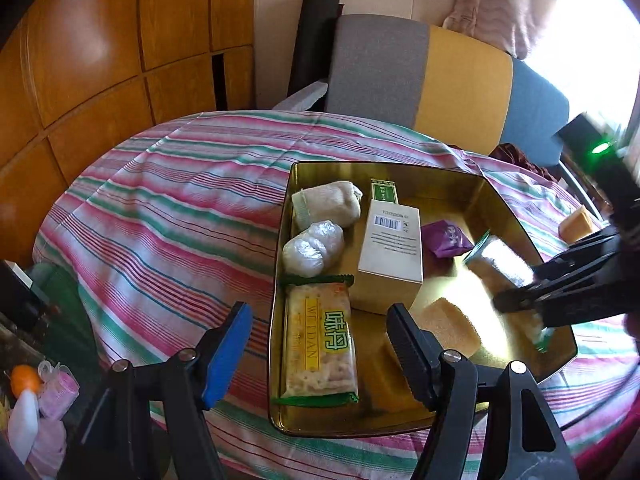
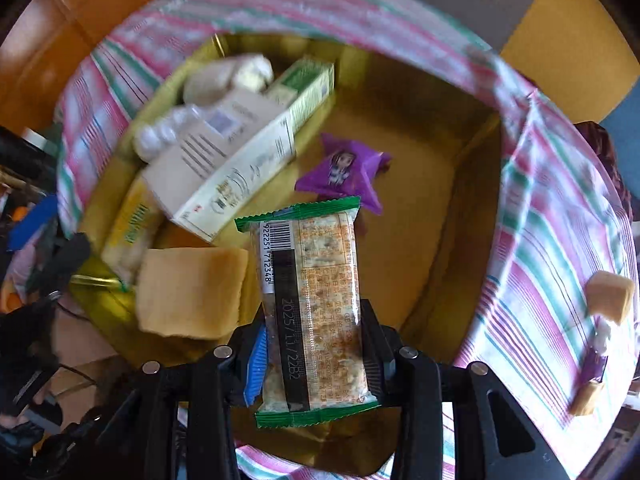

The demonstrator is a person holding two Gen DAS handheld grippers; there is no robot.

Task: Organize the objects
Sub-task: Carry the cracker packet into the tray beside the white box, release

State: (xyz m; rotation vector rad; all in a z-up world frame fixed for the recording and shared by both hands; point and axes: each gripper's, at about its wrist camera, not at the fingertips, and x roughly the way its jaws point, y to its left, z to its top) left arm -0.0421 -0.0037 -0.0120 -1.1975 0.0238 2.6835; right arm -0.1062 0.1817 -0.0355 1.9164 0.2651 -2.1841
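Left gripper (image 1: 320, 340): black two-finger frame, one blue pad and one black ribbed pad; jaws stood apart with nothing pressed between the pads, pitched downward at a slant. Right gripper (image 2: 314, 354): black frame, blue pad on one finger, black pad on the other; pointed straight down, jaws drawn in and clamped on the sides of a cracker packet (image 2: 312, 308). In the left wrist view its dark fingers appeared blurred at the right edge.
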